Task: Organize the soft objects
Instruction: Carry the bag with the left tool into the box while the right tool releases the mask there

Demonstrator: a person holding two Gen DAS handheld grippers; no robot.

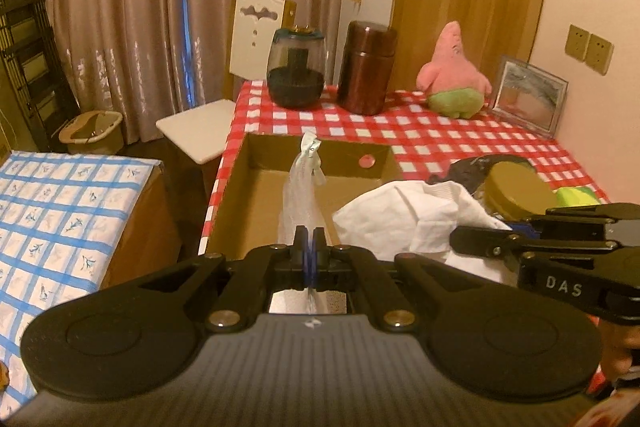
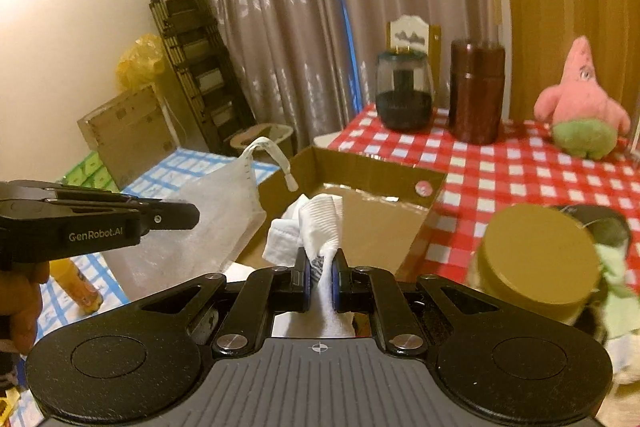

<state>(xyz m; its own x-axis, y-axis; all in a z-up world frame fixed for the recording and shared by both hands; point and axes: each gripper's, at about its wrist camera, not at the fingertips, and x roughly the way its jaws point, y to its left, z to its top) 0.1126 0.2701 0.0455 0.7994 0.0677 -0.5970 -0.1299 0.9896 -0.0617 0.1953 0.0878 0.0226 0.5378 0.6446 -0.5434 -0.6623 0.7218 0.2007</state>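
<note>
My left gripper point(image 1: 308, 233) is shut on a translucent white mesh bag point(image 1: 300, 187), which stands up between the pads over an open cardboard box point(image 1: 256, 211). My right gripper point(image 2: 320, 255) is shut on a white ribbed garment point(image 2: 320, 219); its cloth bunches up above the pads at the box's near edge point(image 2: 380, 171). In the left wrist view the garment point(image 1: 400, 215) lies to the right of the bag, with the right gripper point(image 1: 456, 241) coming in from the right. In the right wrist view the left gripper point(image 2: 192, 217) and the mesh bag point(image 2: 216, 203) are at the left.
The box sits on a red checked tablecloth point(image 1: 440, 143). Behind it stand a dark glass jar point(image 1: 296, 67), a brown canister point(image 1: 368, 67), a pink plush star point(image 1: 452, 75) and a photo frame point(image 1: 528, 95). A round gold lid point(image 2: 536, 259) lies among dark and green items on the right. A blue checked surface point(image 1: 60, 203) is to the left.
</note>
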